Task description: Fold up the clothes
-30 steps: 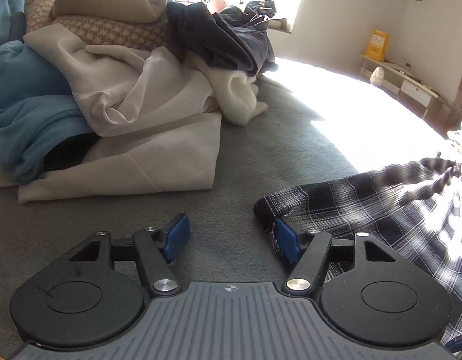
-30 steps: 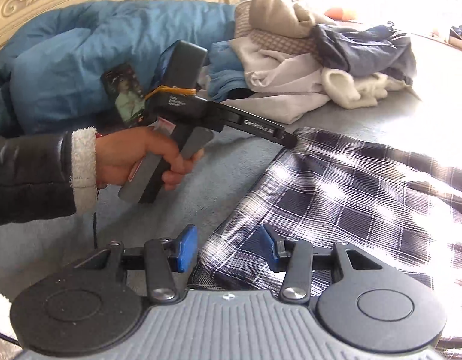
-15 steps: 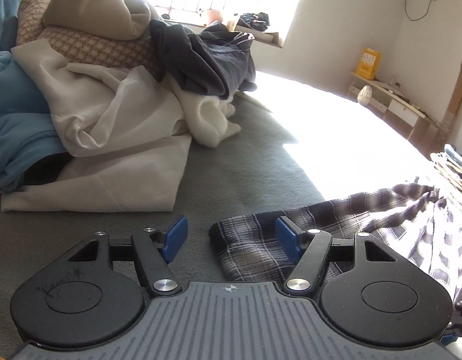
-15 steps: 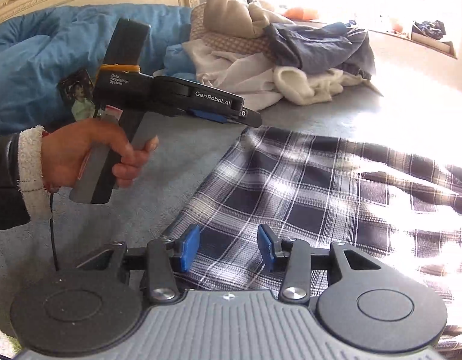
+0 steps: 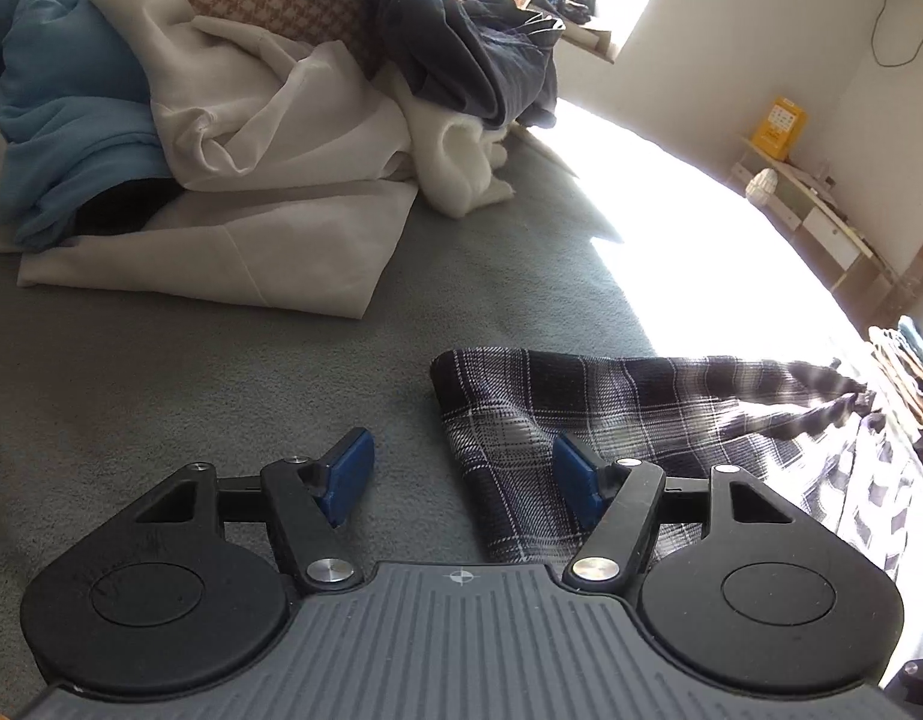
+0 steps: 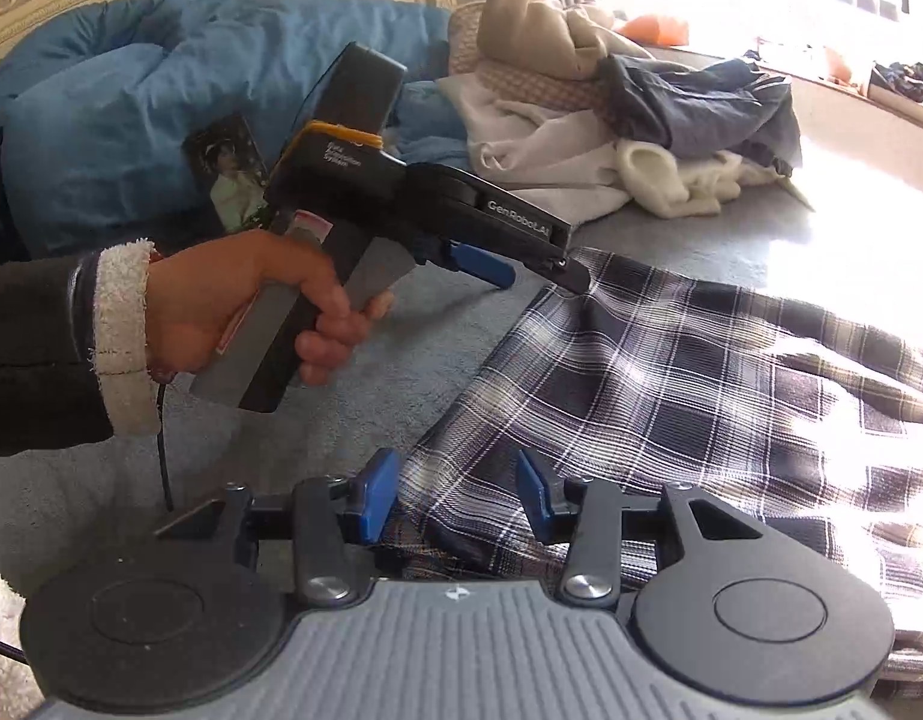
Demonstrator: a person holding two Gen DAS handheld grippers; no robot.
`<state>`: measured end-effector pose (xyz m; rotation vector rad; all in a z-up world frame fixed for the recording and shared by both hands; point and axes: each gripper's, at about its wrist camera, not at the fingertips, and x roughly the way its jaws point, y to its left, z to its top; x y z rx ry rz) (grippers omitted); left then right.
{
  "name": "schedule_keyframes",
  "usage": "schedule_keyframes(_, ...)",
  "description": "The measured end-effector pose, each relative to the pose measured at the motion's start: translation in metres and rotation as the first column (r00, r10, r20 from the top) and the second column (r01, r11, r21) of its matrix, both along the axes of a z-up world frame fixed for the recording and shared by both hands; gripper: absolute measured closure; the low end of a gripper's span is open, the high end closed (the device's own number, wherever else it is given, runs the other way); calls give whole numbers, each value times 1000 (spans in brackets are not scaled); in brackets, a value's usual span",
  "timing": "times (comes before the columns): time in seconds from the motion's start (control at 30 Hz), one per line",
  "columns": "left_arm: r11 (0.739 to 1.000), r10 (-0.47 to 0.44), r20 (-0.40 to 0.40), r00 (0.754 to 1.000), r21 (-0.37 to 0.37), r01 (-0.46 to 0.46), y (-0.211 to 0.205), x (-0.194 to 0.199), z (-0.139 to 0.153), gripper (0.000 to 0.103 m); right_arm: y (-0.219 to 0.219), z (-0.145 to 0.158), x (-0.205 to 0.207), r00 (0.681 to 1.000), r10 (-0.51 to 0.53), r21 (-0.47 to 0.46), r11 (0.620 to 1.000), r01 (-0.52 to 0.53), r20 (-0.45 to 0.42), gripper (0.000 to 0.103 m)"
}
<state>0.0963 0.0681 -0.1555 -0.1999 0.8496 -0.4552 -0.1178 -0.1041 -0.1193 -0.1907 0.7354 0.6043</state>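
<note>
Straddling the near edge of the plaid garment (image 6: 671, 396) spread on the grey bedcover (image 5: 191, 372), both the left gripper (image 5: 461, 474) and right gripper (image 6: 455, 495) gape open (nothing pinched), so closing shallowly could catch one layer and skew the fold.

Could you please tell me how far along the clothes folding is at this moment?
Early stage. Done: the dark plaid flannel garment lies spread on the grey bed cover, with no fold visible yet. In hand: the left gripper and right gripper are both open, each straddling an edge of it without gripping. Left: gripping, folding, then the heaped pile of cream, blue and dark clothes behind.
</note>
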Motion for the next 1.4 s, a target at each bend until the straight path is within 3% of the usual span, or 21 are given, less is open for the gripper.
schedule_keyframes(0.07, 1000, 3, -20, 1000, 29, -2, -2, -3, 1, 37, 14, -2, -2, 999, 32, -47, 998, -31, 29, 45)
schedule_keyframes(0.27, 996, 2, -63, 998, 86, 3, -14, -8, 2, 36, 51, -22, -10, 988, 125, -236, 967, -102, 86, 44)
schedule_keyframes(0.37, 993, 0, -69, 998, 120, 9, -19, -7, 1, 34, 57, -37, -20, 982, 170, -342, 931, -130, 88, 43)
schedule_keyframes(0.47, 990, 5, -75, 997, 139, 6, -23, -6, 1, 33, 58, -44, -36, 959, 243, -463, 873, -150, 147, 42)
schedule_keyframes(0.67, 982, 3, -75, 997, 189, 11, -33, -8, 2, 32, 60, -49, -43, 930, 291, -561, 819, -121, 224, 43)
schedule_keyframes(0.8, 976, 0, -68, 998, 219, 15, -38, -9, 2, 30, 67, -55, -42, 911, 327, -585, 801, -126, 251, 43)
schedule_keyframes(0.87, 974, -4, -65, 998, 227, 18, -40, -10, 1, 29, 65, -55, -40, 914, 315, -574, 810, -120, 255, 45)
schedule_keyframes(1.03, 968, -16, -55, 998, 247, 29, -42, -10, 1, 28, 61, -53, -35, 924, 269, -572, 817, -70, 271, 72)
schedule_keyframes(1.23, 966, -19, -53, 998, 256, 32, -44, -10, 1, 27, 57, -51, -23, 934, 237, -546, 836, -56, 267, 78)
schedule_keyframes(1.4, 968, -20, -49, 999, 251, 32, -43, -11, 2, 26, 47, -40, -18, 960, 154, -456, 890, -31, 235, 83)
